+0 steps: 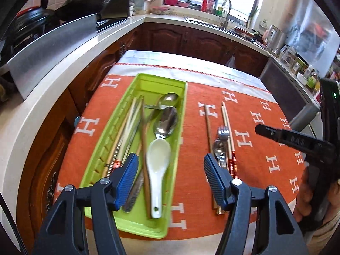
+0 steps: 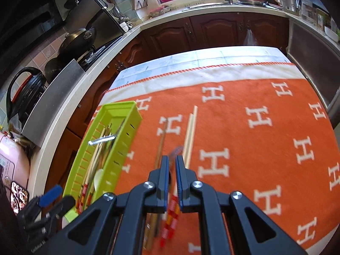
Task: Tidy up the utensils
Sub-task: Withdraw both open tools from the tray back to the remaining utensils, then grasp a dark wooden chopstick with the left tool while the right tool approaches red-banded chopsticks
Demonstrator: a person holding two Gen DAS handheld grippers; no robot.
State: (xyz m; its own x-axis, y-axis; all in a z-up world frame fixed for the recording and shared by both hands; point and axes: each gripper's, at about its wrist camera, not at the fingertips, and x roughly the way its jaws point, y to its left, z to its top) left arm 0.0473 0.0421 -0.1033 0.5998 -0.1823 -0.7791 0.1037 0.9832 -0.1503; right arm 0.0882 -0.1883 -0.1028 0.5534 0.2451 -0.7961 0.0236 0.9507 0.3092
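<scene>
Over the green tray (image 1: 180, 97) my left gripper (image 1: 171, 165) hung spread and empty above the white spoon (image 1: 158, 159); my right gripper (image 2: 171, 165) was pinched together over chopsticks (image 2: 190, 136) on the orange cloth (image 2: 255, 97)

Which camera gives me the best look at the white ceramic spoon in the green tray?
The left wrist view: the white ceramic spoon lies in full sight, bowl and handle, inside the green tray. The right wrist view shows only a pale sliver of its bowl behind the tray wall.
</scene>
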